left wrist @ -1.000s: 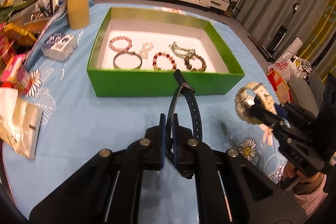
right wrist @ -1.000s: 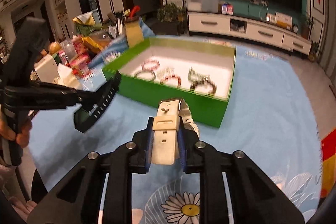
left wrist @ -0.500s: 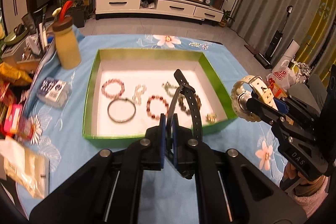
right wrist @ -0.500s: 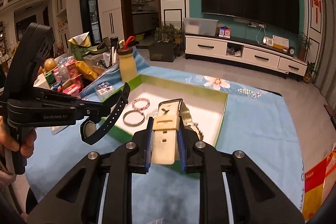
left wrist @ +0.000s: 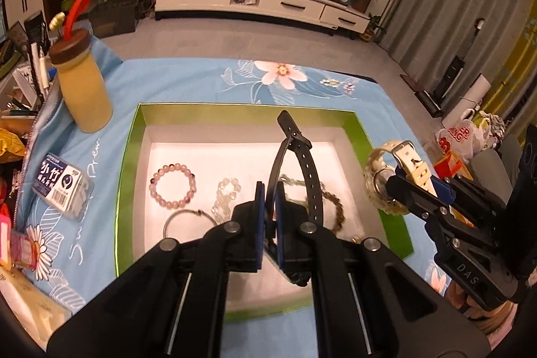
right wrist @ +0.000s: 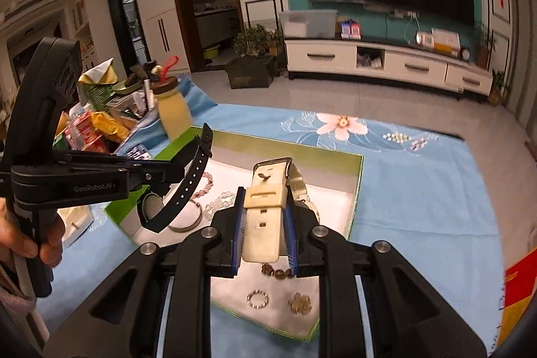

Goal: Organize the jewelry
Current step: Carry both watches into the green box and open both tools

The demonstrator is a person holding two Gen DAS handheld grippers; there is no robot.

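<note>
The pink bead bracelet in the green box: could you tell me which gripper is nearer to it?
Left. The left gripper, holding the black watch, hovers just right of the pink bead bracelet; the right gripper sits beyond the green box's right wall.

Left gripper (left wrist: 269, 217) and right gripper (right wrist: 265, 223) both hover, fingers clamped.

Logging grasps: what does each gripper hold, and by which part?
Left gripper pinches the black watch by its strap; right gripper clamps the cream watch by its strap, near the buckle.
</note>
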